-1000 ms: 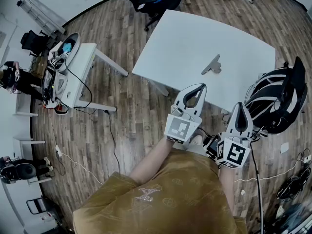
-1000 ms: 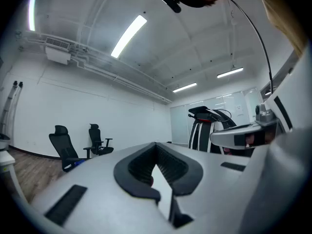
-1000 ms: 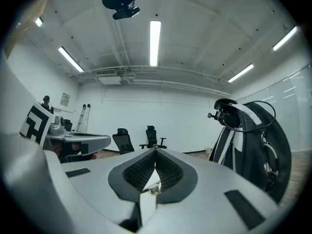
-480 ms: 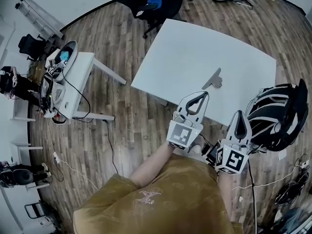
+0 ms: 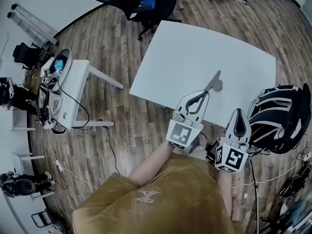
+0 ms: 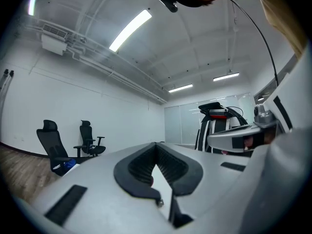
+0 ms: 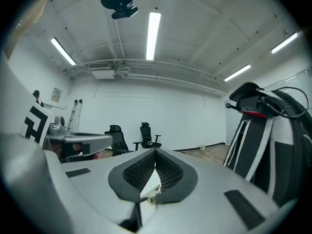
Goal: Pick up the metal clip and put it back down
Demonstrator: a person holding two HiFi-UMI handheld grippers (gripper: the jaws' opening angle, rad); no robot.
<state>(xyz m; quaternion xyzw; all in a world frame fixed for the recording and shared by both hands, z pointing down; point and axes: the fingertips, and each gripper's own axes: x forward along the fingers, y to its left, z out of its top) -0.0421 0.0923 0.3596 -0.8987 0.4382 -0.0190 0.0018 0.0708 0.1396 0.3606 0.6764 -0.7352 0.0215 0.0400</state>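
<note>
The metal clip (image 5: 214,82) lies flat on the white table (image 5: 195,48), close to its near edge. My left gripper (image 5: 206,93) is shut and empty, its tip just short of the clip on the near side. My right gripper (image 5: 239,110) hangs off the table's near right corner, also shut with nothing in it. In the left gripper view the jaws of the left gripper (image 6: 156,144) meet at the tip, and only the room shows beyond. In the right gripper view the right gripper (image 7: 156,152) is likewise closed; the clip is not clearly seen there.
A black-and-white striped chair (image 5: 278,118) stands right beside my right gripper. A small white desk (image 5: 73,89) with equipment and cables is at the left. Black office chairs (image 5: 146,4) stand beyond the table's far corner. The floor is wood.
The left gripper's tip has come closer to the clip, and the head view has shifted a little. Both grippers have stayed shut and empty.
</note>
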